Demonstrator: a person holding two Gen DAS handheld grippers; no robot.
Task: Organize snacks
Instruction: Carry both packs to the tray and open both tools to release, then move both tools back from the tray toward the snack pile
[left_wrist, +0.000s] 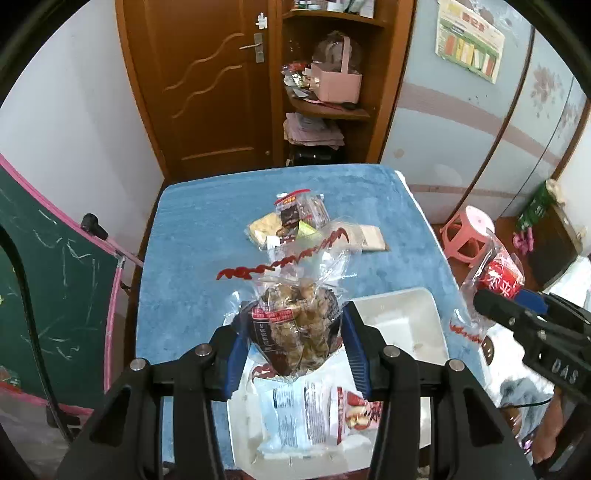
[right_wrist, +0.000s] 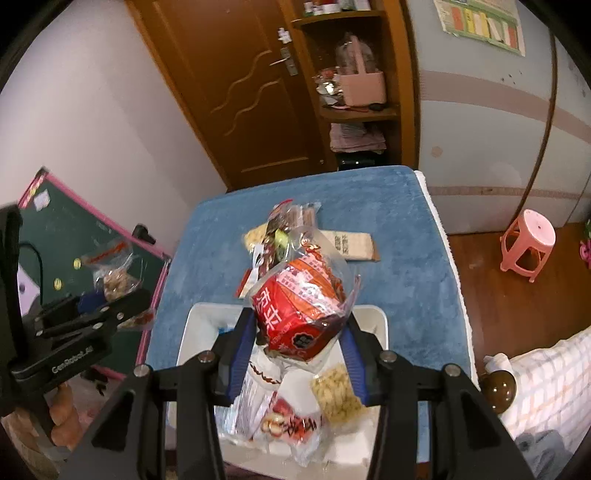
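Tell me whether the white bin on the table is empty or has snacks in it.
It has snacks in it: several packets lie inside the white bin, and it is not full, since bare bottom shows in its far part.

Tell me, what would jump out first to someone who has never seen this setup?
Two black grippers each clamp a clear snack bag above a white tray: the left gripper holds a bag of brown snacks, the right gripper a bright red packet. Behind them, a small heap of snacks waits mid-table on the blue cloth.
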